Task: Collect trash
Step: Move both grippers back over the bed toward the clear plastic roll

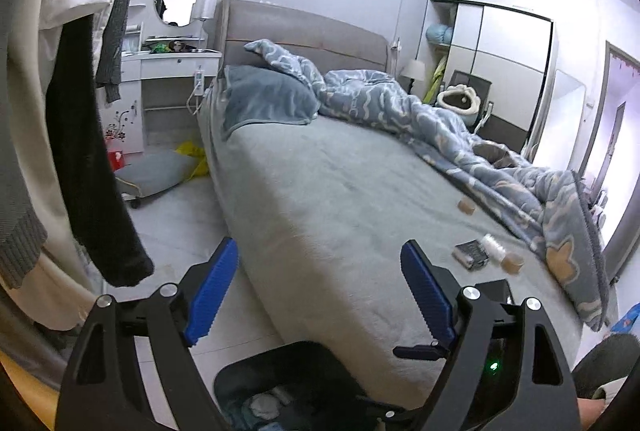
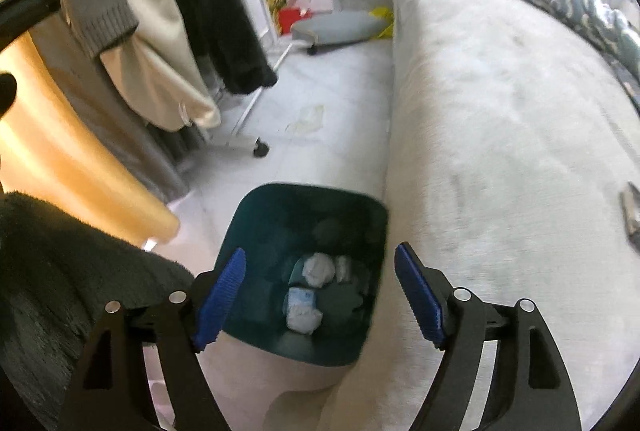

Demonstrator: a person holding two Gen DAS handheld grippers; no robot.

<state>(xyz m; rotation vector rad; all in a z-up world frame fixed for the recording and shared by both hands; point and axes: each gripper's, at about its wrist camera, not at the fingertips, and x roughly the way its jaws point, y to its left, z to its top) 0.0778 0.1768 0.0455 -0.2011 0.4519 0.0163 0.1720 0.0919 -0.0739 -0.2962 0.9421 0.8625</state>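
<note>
Trash bin (image 2: 304, 271), dark teal, sits on the floor (image 2: 320, 151) touching the side edge of the bed (image 2: 500, 151), near its foot end. Inside it you have crumpled white tissues (image 2: 318, 269) and a blue-and-white wrapper (image 2: 302, 309) at the bottom.

Your right gripper (image 2: 320, 295) hangs above the bin opening, jaws wide apart, nothing between them. The view is a bit motion-blurred.

Your left gripper (image 1: 316, 283) points along the bed toward the headboard (image 1: 304, 35), jaws also wide apart and empty. The bin rim (image 1: 280, 355) shows just below it in the left wrist view.

Trash on the bed, near the foot-end corner beside the bunched blue duvet (image 1: 460, 119):
- dark flat packet (image 1: 471, 253), also visible at the right edge of the right wrist view
- white ribbed cup (image 1: 493, 247) lying on its side, touching or just beside the packet; can't tell which
- small tan cup (image 1: 512, 263) just beside the white one
- second tan cup (image 1: 466, 206) farther up the bed, against the duvet edge

Grey pillow (image 1: 264, 99) lies at the head end. Hanging clothes (image 1: 92, 151) fill the left side of both views. Yellow bag (image 1: 192, 153) and grey cushion on a wheeled board (image 1: 156, 173) sit on the floor near the dressing table (image 1: 168, 63).
</note>
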